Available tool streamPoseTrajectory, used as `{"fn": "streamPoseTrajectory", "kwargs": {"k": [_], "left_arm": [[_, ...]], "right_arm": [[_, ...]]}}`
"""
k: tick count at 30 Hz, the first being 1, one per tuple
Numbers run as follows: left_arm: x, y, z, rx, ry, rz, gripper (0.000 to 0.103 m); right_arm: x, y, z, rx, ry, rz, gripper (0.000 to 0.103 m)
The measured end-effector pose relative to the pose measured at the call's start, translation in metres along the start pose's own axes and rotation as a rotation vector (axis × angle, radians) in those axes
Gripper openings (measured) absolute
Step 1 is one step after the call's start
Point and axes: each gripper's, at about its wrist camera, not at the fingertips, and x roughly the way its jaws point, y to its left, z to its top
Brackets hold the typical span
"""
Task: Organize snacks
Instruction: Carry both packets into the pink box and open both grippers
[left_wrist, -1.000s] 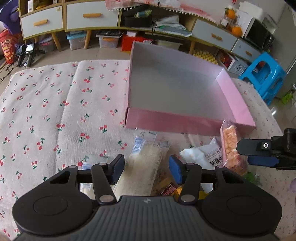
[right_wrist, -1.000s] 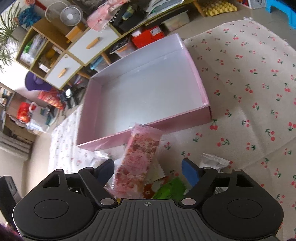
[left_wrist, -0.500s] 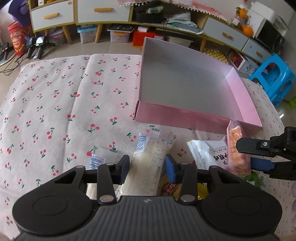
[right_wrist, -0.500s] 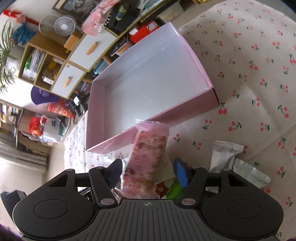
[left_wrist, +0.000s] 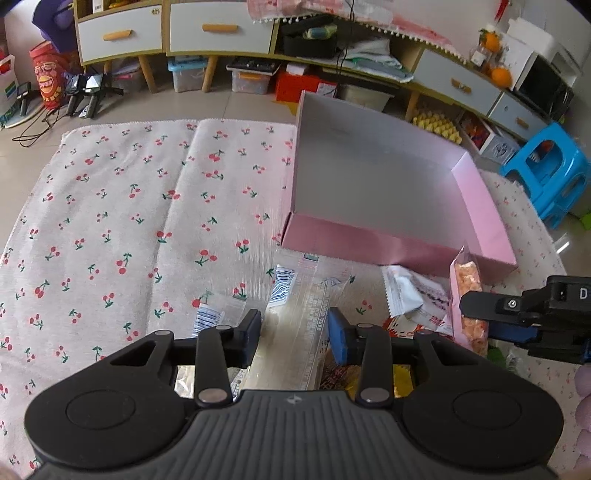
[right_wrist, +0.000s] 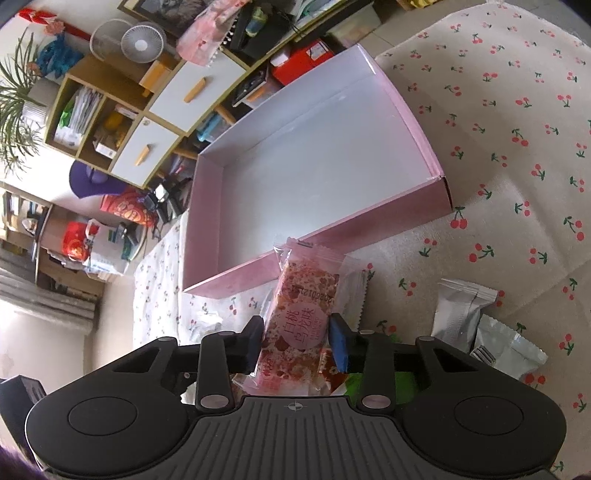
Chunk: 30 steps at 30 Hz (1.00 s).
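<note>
My left gripper (left_wrist: 294, 336) has a long clear packet of pale snack (left_wrist: 301, 310) between its fingers; the jaws are closing and the pads press its sides. In the right wrist view, my right gripper (right_wrist: 297, 343) holds a pink snack bar (right_wrist: 301, 295) in a clear wrapper, jaws closing with both pads against it. The same pink bar (left_wrist: 466, 284) stands on edge at the right of the left wrist view, pinched by the right gripper (left_wrist: 491, 319). The empty pink box (left_wrist: 399, 247) (right_wrist: 332, 236) lies just beyond both packets.
Everything rests on a cherry-print cloth (left_wrist: 129, 221). A white packet (left_wrist: 406, 291) and blue-striped sachets (left_wrist: 282, 284) lie by the left gripper. Two silver packets (right_wrist: 458, 310) lie right of the right gripper. A blue stool (left_wrist: 546, 173) and drawer cabinets (left_wrist: 218, 33) stand beyond.
Both pairs of jaws have narrowed onto their packets. The pink bar has tipped up more upright between the right fingers. The left view has shifted slightly.
</note>
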Motion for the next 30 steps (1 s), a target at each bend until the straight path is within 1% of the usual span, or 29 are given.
{"fn": "streamPoseTrajectory", "kwargs": {"k": [4, 8, 11, 14, 16, 18, 22, 27, 30], "left_arm": [[-0.007, 0.001, 0.004, -0.008, -0.024, -0.014, 0.035], [-0.017, 0.002, 0.009, -0.022, -0.064, -0.034, 0.035], [-0.021, -0.002, 0.016, -0.002, -0.104, -0.029, 0.035], [-0.018, -0.012, 0.028, 0.033, -0.139, -0.022, 0.035], [-0.014, -0.022, 0.038, 0.072, -0.16, -0.003, 0.035], [-0.008, -0.032, 0.051, 0.095, -0.178, 0.0, 0.035], [0.011, -0.05, 0.071, 0.129, -0.21, 0.009, 0.035], [0.042, -0.053, 0.08, 0.08, -0.247, -0.001, 0.035], [0.056, -0.05, 0.079, 0.066, -0.255, 0.014, 0.035]], "right_arm": [[-0.01, 0.006, 0.002, -0.008, -0.012, 0.011, 0.037], [-0.021, 0.008, 0.005, 0.004, -0.036, 0.046, 0.037], [-0.028, 0.008, 0.014, 0.003, -0.09, 0.08, 0.037], [-0.033, 0.003, 0.028, -0.006, -0.148, 0.077, 0.037], [-0.034, 0.0, 0.04, -0.012, -0.187, 0.06, 0.037], [-0.033, -0.003, 0.05, -0.029, -0.216, 0.051, 0.037], [-0.029, -0.01, 0.065, -0.05, -0.246, 0.036, 0.037], [-0.016, -0.024, 0.078, -0.048, -0.241, 0.032, 0.037], [-0.011, -0.032, 0.083, -0.045, -0.234, 0.034, 0.037]]}}
